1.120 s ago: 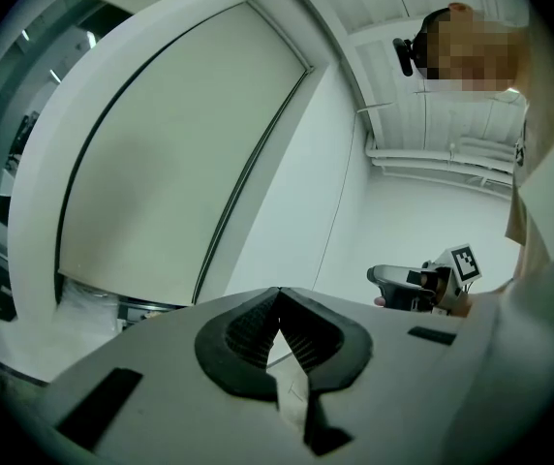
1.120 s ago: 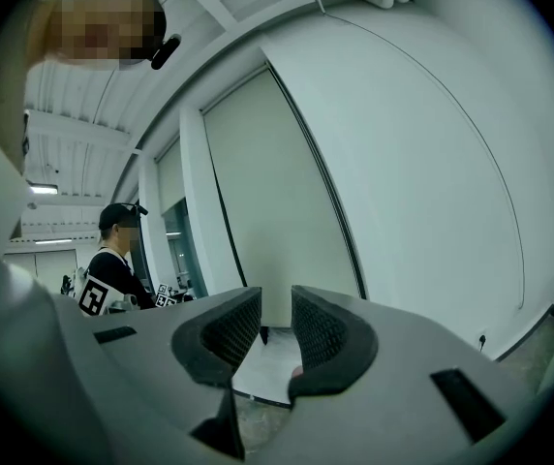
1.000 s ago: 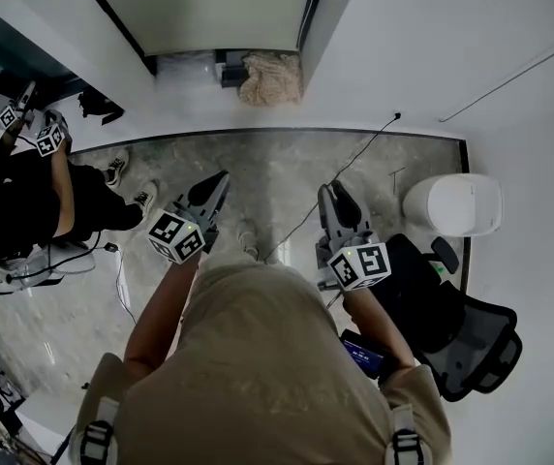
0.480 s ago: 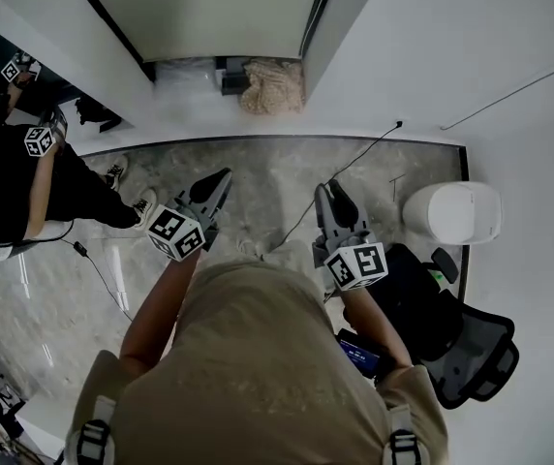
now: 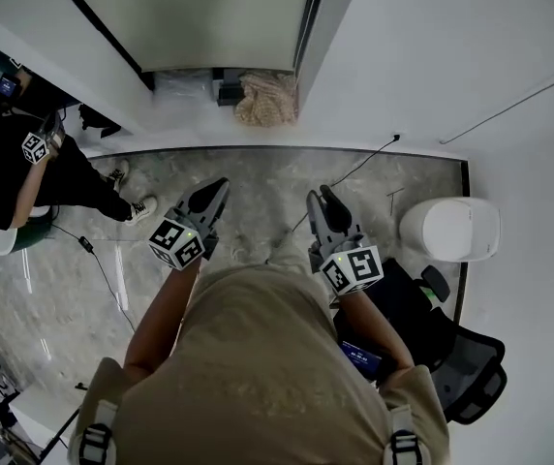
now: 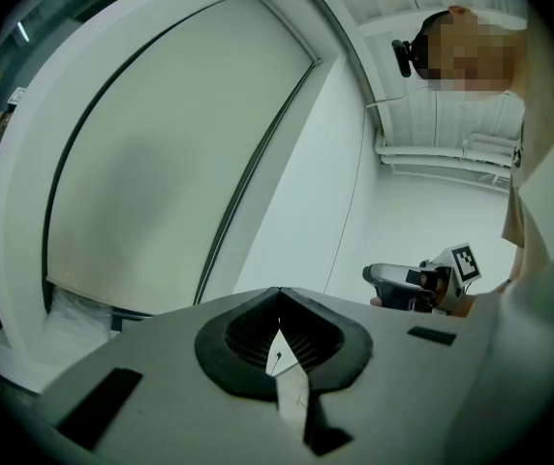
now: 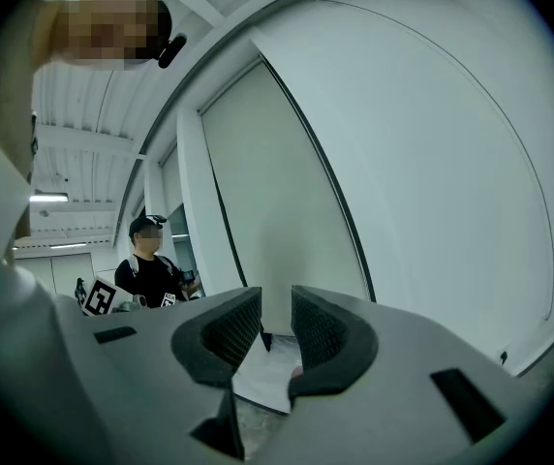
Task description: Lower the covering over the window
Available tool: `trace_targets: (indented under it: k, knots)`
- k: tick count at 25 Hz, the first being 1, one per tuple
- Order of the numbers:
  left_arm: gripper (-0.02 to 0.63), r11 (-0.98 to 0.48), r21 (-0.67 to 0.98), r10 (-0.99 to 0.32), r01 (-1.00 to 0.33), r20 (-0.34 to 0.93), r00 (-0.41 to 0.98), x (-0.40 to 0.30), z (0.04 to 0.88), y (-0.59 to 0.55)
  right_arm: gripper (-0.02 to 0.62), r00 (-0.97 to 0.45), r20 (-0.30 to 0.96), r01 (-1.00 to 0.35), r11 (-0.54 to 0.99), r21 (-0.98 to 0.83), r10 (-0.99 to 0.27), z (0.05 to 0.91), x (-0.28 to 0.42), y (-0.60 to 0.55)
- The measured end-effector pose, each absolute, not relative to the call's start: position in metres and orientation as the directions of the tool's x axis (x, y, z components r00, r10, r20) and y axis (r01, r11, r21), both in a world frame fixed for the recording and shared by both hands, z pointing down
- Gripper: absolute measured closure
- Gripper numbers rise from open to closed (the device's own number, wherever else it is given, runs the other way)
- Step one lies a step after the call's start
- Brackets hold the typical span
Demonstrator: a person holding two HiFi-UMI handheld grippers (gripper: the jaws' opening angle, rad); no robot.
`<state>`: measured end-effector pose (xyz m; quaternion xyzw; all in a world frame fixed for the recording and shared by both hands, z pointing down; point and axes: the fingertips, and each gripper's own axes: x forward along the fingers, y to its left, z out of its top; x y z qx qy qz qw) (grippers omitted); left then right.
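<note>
The left hand-held gripper was shut tight and empty. The right hand-held gripper stood partly open, holding nothing. The blind hung ahead of both, well apart. The head view cut off its top.

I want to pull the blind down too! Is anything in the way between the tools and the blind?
Nothing visible blocks the air between the left tool, the right tool and the blind. Only a thin cable lies on the floor, and a beige bundle sits just below the blind.
</note>
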<state>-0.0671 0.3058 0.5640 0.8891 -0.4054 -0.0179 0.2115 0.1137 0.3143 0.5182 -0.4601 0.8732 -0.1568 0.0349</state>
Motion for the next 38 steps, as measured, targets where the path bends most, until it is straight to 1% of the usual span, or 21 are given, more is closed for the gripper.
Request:
trace_targets:
  k: [11, 17, 23, 27, 32, 38]
  knots:
    - [0.589, -0.521, 0.356, -0.792, -0.776, 0.136, 0.595, -0.011, 0.552, 0.281, 0.513, -0.65, 0.055, -0.728, 0.601, -0.331, -0.758, 0.515, 0.173, 0.278]
    - [0.589, -0.468, 0.355, -0.834, -0.81, 0.127, 0.537, -0.005, 0.55, 0.284, 0.512, -0.691, 0.037, -0.691, 0.644, -0.329, -0.722, 0.513, 0.181, 0.268]
    - [0.589, -0.448, 0.364, -0.842, -0.817, 0.137, 0.523, -0.014, 0.554, 0.276, 0.512, -0.709, 0.048, -0.675, 0.657, -0.337, -0.704, 0.516, 0.169, 0.253]
    - [0.589, -0.456, 0.376, -0.834, -0.806, 0.135, 0.535, -0.029, 0.557, 0.261, 0.514, -0.698, 0.055, -0.687, 0.646, -0.334, -0.714, 0.518, 0.154, 0.24]
    - [0.589, -0.498, 0.377, -0.803, -0.781, 0.138, 0.58, -0.057, 0.558, 0.228, 0.512, -0.662, 0.051, -0.716, 0.612, -0.336, -0.747, 0.513, 0.126, 0.212]
    - [0.589, -0.567, 0.356, -0.764, -0.742, 0.109, 0.636, -0.091, 0.541, 0.176, 0.512, -0.622, 0.033, -0.75, 0.584, -0.312, -0.782, 0.497, 0.088, 0.173]
